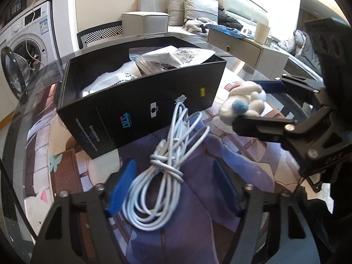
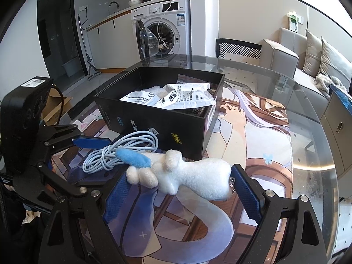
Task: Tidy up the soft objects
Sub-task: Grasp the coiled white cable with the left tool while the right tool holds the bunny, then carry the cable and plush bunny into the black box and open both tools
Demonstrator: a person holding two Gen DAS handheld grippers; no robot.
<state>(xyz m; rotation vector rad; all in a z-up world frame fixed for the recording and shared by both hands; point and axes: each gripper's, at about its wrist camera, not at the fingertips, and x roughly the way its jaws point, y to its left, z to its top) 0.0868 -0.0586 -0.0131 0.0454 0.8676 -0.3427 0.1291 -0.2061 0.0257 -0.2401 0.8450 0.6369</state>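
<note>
Step in hand: both grippers are set around soft things on the glass table (image 2: 308, 132), just in front of the black box (image 1: 140, 101); neither thing looks lifted yet.
Left gripper (image 1: 176, 187): jaws spread wide, one on each side of the cable (image 1: 162, 176), not touching it.
Right gripper (image 2: 182, 195): jaws spread around the plush toy (image 2: 189, 176); the toy's ends lie at or near the blue pads, but I cannot tell if they press it.
Where things are: cable and toy lie side by side on the table, near the box's front wall; white packets (image 2: 176, 99) already sit inside the box.
Next move, as I judge: close each jaw gently, lift, carry over the box rim, let go inside.
Cable: pale blue-white, smooth, looped and knotted at its middle into a loose bundle.
Toy: white fuzzy fabric, long body, one light blue ear or tail.
Box: matte black card, open top, printed logos.
Table: clear round glass over a printed picture mat.
</note>
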